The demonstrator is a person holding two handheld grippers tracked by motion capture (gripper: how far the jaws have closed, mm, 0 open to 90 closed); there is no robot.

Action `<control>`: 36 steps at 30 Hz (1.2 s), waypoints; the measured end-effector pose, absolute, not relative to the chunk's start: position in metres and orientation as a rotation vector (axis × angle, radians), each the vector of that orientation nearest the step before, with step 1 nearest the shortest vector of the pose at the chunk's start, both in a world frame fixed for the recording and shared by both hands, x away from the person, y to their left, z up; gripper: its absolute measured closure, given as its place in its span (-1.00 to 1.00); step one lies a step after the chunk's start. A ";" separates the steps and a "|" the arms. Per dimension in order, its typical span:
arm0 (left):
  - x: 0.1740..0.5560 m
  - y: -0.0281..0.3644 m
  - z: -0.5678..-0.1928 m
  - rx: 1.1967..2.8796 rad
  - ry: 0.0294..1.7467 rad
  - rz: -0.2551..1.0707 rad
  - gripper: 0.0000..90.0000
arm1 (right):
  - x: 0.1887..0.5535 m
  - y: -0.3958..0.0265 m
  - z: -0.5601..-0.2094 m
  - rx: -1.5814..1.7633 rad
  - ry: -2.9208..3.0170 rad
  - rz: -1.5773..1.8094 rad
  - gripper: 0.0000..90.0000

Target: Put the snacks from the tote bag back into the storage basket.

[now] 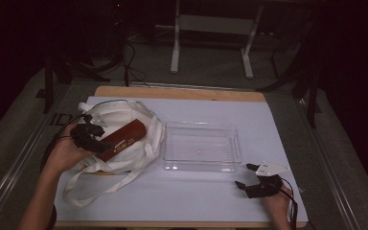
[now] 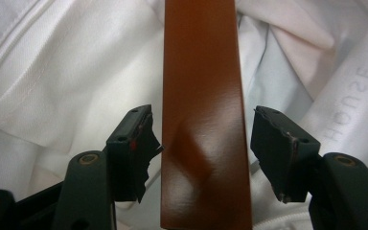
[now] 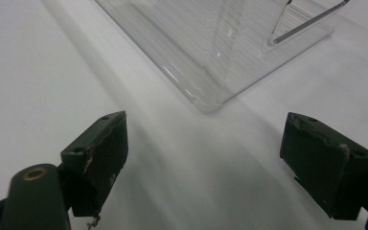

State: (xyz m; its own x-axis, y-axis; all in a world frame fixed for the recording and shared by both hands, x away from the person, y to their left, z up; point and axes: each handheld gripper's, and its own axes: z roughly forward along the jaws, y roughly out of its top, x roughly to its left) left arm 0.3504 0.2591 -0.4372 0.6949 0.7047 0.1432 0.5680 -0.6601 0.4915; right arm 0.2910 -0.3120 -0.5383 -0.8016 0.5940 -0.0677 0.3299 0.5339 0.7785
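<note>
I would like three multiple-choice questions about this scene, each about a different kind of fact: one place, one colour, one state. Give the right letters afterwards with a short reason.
1. Where does the clear tray stand?
A. On top of the white bag
B. On the white mat, between the white bag and the right claw
C. On the floor behind the table

2. What colour is the long box between the jaws of the left claw?
A. Reddish brown
B. Blue
C. Green

3. What is in the right claw?
A. A strap of the bag
B. The tray's corner
C. Nothing; its jaws stand wide apart

Answers: 1 B, the high view shows the tray right of the white bag and left of that claw. 2 A, both the high view and the left gripper view show it. 3 C, bare mat lies between its jaws.
</note>
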 end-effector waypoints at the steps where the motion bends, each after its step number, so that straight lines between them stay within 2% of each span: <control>1: 0.351 0.259 -0.438 2.498 0.989 0.447 -0.11 | 0.291 -0.312 -0.538 0.764 2.452 1.142 -0.62; 16: 0.361 0.258 -0.445 2.546 1.049 0.330 -0.38 | 0.291 -0.311 -0.539 0.756 2.461 1.134 -0.62; 29: 0.370 0.265 -0.452 2.579 1.089 0.200 -0.37 | 0.291 -0.310 -0.539 0.755 2.467 1.124 -0.62; 36: 0.371 0.269 -0.459 2.595 1.099 0.131 -0.22 | 0.291 -0.310 -0.539 0.751 2.468 1.122 -0.62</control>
State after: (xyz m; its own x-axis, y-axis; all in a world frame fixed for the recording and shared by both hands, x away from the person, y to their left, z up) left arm 0.3707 0.2687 -0.4594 0.7002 0.7128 -0.0394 0.6836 -0.6536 0.3250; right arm 0.2911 -0.3100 -0.5389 -0.8077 0.5847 -0.0760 0.3273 0.5517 0.7671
